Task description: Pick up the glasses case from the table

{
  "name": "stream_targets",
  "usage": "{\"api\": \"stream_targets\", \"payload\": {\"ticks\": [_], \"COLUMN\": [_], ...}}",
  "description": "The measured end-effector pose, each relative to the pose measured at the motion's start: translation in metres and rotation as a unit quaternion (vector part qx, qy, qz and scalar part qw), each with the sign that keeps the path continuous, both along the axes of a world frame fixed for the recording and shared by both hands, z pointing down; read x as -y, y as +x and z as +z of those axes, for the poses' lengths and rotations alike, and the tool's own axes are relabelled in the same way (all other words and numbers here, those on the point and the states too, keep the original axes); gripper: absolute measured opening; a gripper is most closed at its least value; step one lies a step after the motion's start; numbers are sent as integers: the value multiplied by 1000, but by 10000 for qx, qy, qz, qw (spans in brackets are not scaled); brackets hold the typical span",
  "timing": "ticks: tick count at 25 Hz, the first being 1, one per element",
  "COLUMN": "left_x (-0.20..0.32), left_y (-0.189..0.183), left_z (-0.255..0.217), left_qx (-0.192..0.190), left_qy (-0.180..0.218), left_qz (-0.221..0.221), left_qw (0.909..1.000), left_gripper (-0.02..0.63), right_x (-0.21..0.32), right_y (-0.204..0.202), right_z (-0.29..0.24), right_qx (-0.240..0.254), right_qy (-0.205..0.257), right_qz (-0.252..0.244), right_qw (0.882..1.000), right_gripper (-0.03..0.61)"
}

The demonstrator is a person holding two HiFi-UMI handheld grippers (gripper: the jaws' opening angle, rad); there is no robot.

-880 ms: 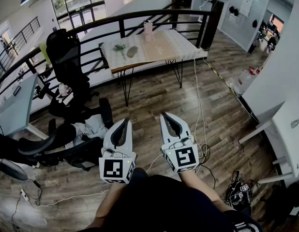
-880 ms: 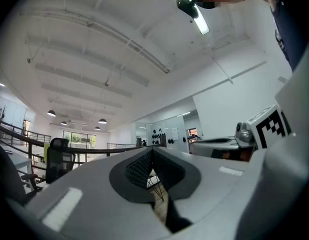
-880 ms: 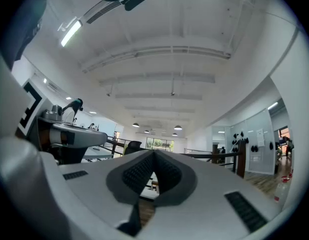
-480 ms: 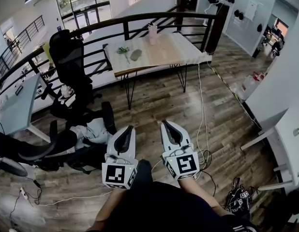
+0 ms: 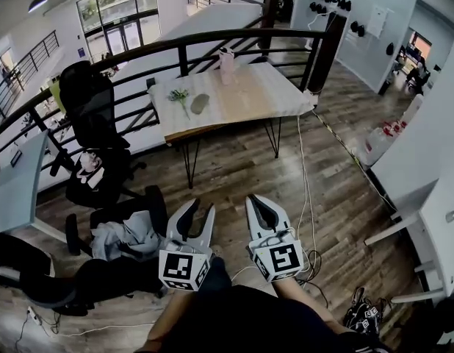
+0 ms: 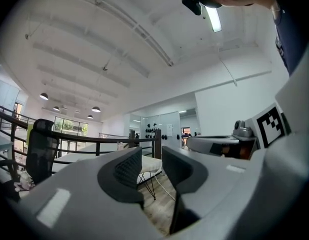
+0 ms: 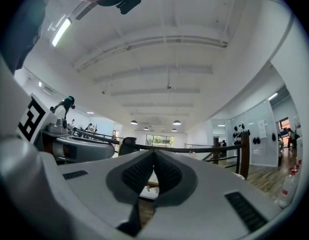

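Walk in first — the glasses case [image 5: 200, 103] lies on the tabletop [image 5: 245, 94] at 12 o'clock, well apart from you. Your left claw [image 5: 200, 212] is narrowly parted and empty, the right claw [image 5: 254, 201] pinched together with nothing in it — widen one before reaching in level.

grey oval thing [image 5: 200, 103] on far table [image 5: 249, 94] too small to identify, left forearm [image 5: 164, 318] cut by bottom edge

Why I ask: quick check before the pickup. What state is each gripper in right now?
Left gripper: open, nothing between its jaws.
Right gripper: closed, empty.
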State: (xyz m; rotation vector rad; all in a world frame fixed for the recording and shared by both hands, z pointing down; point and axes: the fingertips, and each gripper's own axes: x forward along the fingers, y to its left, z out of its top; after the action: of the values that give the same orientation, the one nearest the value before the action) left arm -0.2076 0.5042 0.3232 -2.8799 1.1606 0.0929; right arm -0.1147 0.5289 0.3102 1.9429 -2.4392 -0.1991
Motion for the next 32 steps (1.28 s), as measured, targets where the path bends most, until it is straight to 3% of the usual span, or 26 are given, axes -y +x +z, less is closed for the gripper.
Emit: {"api": "stream_targets", "payload": {"ticks": [7,12,16,26,32], "left_x": [116,186,224,257,261], "left_y": [9,13,9,26,29], "left_z": [-6,-7,-4,18,23], "left_qx": [132,132,144,100,127], "left_qy": [169,241,144,-69,-125], "left_qz": [-79,-88,-93,137,135], "left_qw": [9997,9996,9998,9998,9998], "left_gripper": [133,133,133,133,133], "right_x": [119,190,231,252,264], "right_y": [20,34,27,47,48], "right_z": [-18,-11,-13,22,23], "right_qx": [69,217,195,151,173], "right_qy": [373,47,198,-353,-88], "right_qz": [-59,74,-91,233,118], "right_qw": [9993,9997,9996,9990,9997], "right_gripper": [9,9,9,9,9]}}
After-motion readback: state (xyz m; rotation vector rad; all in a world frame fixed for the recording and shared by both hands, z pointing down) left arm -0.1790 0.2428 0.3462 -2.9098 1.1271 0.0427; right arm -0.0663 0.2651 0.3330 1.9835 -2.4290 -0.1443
